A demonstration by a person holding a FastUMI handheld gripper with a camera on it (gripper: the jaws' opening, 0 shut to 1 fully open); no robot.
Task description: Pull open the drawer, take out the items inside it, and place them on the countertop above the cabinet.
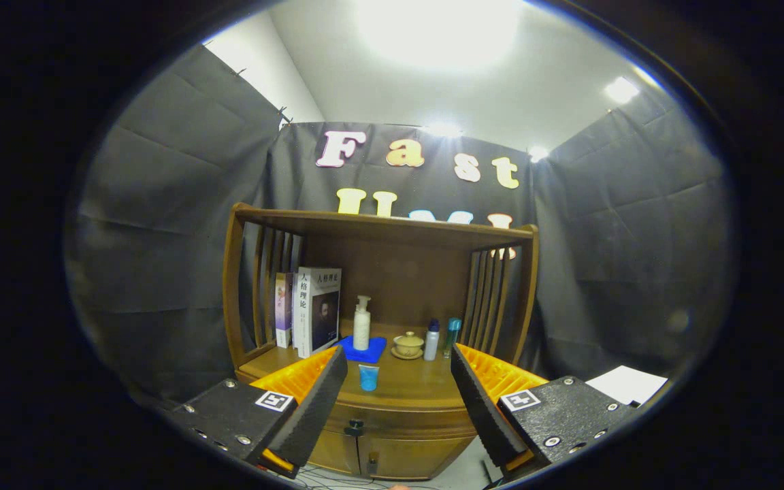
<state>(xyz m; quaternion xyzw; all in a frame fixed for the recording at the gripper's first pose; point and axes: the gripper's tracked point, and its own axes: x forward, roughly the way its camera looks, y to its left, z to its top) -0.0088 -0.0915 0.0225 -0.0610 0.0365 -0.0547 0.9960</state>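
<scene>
One drawer in the front of the wooden cabinet, just under the countertop's front edge, closed flush, with one small dark knob at its middle; contents hidden. Below it, two cabinet doors, a second small knob near their meeting line. Gripper held in front of the cabinet, fingers spread wide apart, nothing between them but the view of the drawer front and the front edge of the countertop; touching nothing. On the countertop, one small blue cup near the front edge, between the fingers and beyond their tips. Farther back, one blue cloth with one white pump bottle standing upright on it. Right of the cloth, one tan lidded cup on a saucer, then two slim bottles side by side: one white with a dark cap, one with a teal top, near the right rear corner. At the left rear corner, two books upright: one white with a portrait on its cover, one thinner with a purple spine just left of it, against the slatted side rail. One shelf board across the top of the hutch, slatted rails at both sides. Off to the right of the cabinet, beyond the right finger, one white sheet. Cables on the floor at the cabinet's foot.
</scene>
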